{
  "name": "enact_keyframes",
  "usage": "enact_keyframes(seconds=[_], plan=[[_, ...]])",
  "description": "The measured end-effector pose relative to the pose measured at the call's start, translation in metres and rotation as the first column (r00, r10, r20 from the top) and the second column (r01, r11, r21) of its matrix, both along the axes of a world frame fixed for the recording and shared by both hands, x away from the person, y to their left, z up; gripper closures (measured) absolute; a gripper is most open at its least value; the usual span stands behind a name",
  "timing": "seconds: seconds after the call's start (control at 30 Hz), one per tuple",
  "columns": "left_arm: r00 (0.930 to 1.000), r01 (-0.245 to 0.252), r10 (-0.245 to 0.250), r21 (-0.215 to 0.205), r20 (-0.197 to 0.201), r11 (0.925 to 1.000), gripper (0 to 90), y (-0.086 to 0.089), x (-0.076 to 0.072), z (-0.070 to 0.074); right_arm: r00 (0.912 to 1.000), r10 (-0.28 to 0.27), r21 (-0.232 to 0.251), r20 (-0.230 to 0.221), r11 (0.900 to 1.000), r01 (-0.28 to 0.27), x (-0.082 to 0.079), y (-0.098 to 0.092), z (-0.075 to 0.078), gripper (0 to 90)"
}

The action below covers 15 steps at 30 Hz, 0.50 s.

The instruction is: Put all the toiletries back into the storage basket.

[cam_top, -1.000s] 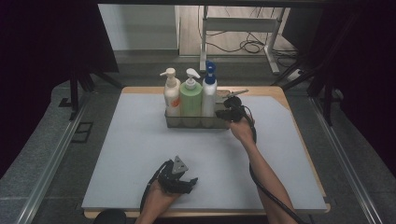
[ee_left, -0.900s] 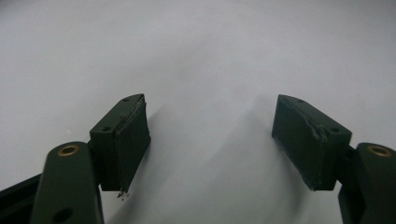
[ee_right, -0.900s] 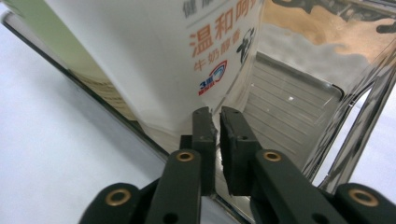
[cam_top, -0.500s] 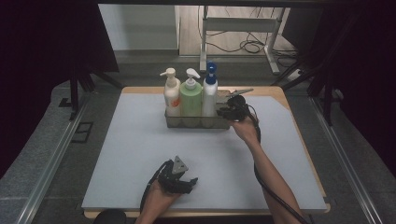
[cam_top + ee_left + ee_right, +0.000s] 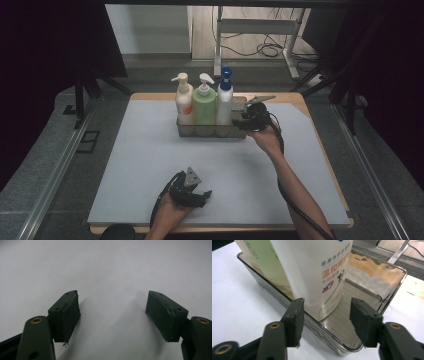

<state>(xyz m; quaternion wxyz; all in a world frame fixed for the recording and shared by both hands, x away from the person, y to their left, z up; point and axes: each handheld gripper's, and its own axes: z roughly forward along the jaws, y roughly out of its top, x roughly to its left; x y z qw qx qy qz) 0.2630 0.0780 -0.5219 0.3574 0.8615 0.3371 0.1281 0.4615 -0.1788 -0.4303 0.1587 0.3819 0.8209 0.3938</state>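
From above, three pump bottles stand in a clear rectangular plastic tray (image 5: 235, 131) at the far middle of the grey tabletop (image 5: 130, 155); the right tool (image 5: 243, 121) is at its right end. The left tool (image 5: 112, 312) rests near the tabletop's front edge, jaws wide, empty. The right tool's open jaws straddle the tray wall before the white blue-capped bottle (image 5: 317, 272).

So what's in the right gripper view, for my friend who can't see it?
The open right gripper points at a white bottle standing in a clear tray. A green bottle stands beside it, and the tray sits on a white table.
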Motion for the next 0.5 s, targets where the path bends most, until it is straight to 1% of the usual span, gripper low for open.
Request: enact_keyframes(seconds=[0.1, 0.37, 0.5], plan=[[1.0, 0.0, 0.0, 0.0, 0.0, 1.0, 26.6, 0.0, 0.0, 0.0, 1.0, 0.0, 0.005, 0.008, 1.0, 0.0, -0.002, -0.001, 0.001, 40.1], [1.0, 0.001, -0.001, 0.001, 0.001, 1.0, 26.6, 0.0, 0.0, 0.0, 0.9995, 0.018, 0.002, 0.024, 1.0, -0.018, -0.01, -0.002, 0.004, 29.4], [1.0, 0.002, -0.002, 0.001, 0.001, 1.0, 26.6, 0.0, 0.0, 0.0, 0.999, 0.031, -0.013, 0.031, 0.999, -0.03, -0.015, -0.002, 0.004, 26.9]])
